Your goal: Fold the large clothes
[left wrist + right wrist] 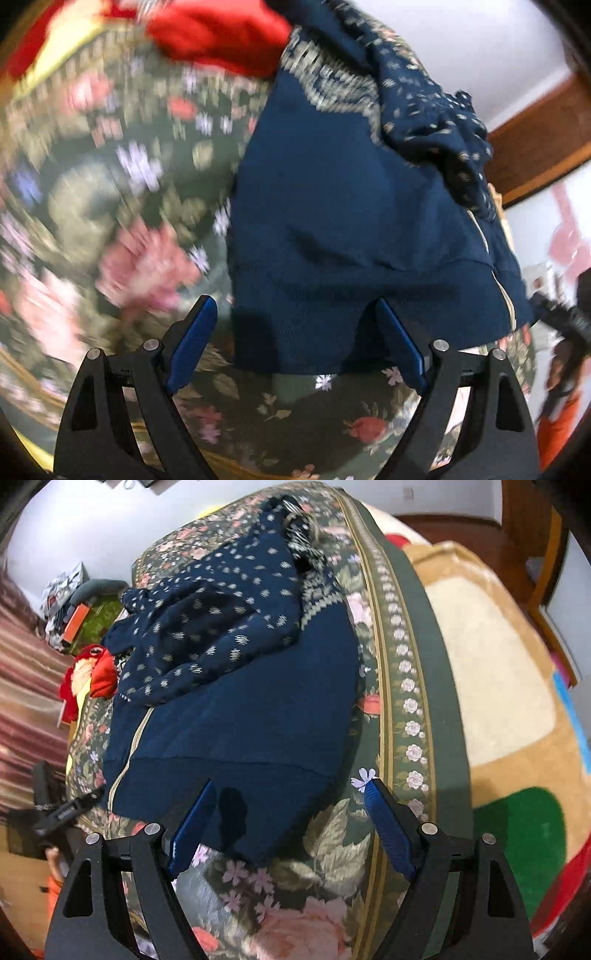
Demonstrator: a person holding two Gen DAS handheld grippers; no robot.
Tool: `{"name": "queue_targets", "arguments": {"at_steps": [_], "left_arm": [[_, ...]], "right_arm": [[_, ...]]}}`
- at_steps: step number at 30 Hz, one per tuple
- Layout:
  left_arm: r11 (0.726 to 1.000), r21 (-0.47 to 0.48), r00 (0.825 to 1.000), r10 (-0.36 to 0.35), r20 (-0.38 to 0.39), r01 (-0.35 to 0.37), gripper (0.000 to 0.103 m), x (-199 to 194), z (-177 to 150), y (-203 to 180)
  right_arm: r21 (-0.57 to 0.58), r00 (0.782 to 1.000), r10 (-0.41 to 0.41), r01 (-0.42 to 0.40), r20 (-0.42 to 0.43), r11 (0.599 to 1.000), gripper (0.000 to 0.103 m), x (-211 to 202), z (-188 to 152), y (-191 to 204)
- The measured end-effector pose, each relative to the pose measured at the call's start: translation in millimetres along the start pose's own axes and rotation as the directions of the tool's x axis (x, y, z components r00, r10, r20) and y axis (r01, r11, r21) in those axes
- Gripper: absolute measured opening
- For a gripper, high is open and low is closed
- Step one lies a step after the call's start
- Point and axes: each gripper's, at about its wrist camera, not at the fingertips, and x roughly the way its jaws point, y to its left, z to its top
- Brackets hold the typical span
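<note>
A large navy zip-up sweater (243, 716) lies on a floral bedspread (295, 886), its dotted sleeves (207, 627) bunched over the upper part. It also shows in the left wrist view (332, 229). My left gripper (295, 306) is open, its blue pads either side of the sweater's ribbed hem. My right gripper (291, 786) is open just above the other hem corner, holding nothing. The left gripper's black body (62, 812) shows at the right wrist view's left edge.
A red plush toy (96, 672) lies beside the sweater; it also shows red in the left wrist view (221, 33). A tan and cream blanket (498, 672) covers the bed's right side. Clutter and a striped curtain (26, 701) stand at the left.
</note>
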Motion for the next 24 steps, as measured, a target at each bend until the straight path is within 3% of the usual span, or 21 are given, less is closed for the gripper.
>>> {"name": "queue_targets", "arguments": {"at_steps": [4,7,9,11,12,14,15,17,20,24], "left_arm": [[0.985,-0.124,0.992,-0.123,0.005,0.123,0.087,10.0,2.3,16.4],[0.977,-0.129,0.985,-0.171,0.002,0.169,0.076,11.6,3.4,15.6],[0.976,-0.117,0.983,-0.182,0.002,0.181,0.067,9.4,3.7,13.2],[0.975,-0.107,0.981,-0.196,0.002,0.195,0.049,6.8,5.0,10.1],[0.973,-0.098,0.978,-0.21,0.001,0.209,0.041,4.2,6.0,7.6],[0.984,-0.063,0.986,-0.168,0.012,0.169,0.022,0.1,12.7,-0.7],[0.991,-0.034,0.991,-0.131,0.015,0.131,0.021,-1.7,17.0,-6.9],[0.997,0.009,0.997,-0.076,0.03,0.075,0.013,-5.2,27.5,-18.9],[0.996,0.084,0.996,-0.025,0.082,0.018,0.011,-19.9,41.8,-40.9],[0.989,0.132,0.981,-0.095,0.172,0.073,0.01,-57.3,61.5,-61.6]], "right_arm": [[0.094,0.997,0.074,-0.073,-0.007,0.993,0.082,13.0,6.6,-10.4],[0.081,0.996,0.089,-0.091,0.023,0.993,0.078,17.1,7.8,-5.8],[0.045,0.994,0.102,-0.103,0.039,0.994,0.062,17.4,7.0,-0.4],[0.014,0.993,0.107,-0.108,0.053,0.994,0.052,14.8,4.7,5.6],[0.005,0.992,0.113,-0.113,0.053,0.994,0.041,13.9,5.2,6.8],[-0.01,0.99,0.135,-0.135,0.046,0.991,0.024,11.6,8.3,7.6],[-0.018,0.988,0.151,-0.15,0.044,0.988,0.015,11.0,11.2,7.7],[-0.026,0.982,0.176,-0.174,0.067,0.984,0.014,5.2,18.5,8.8],[-0.047,0.975,0.197,-0.193,0.106,0.98,0.012,-4.1,29.7,16.2],[-0.083,0.96,0.217,-0.205,0.178,0.975,0.009,-21.7,45.9,28.8]]}}
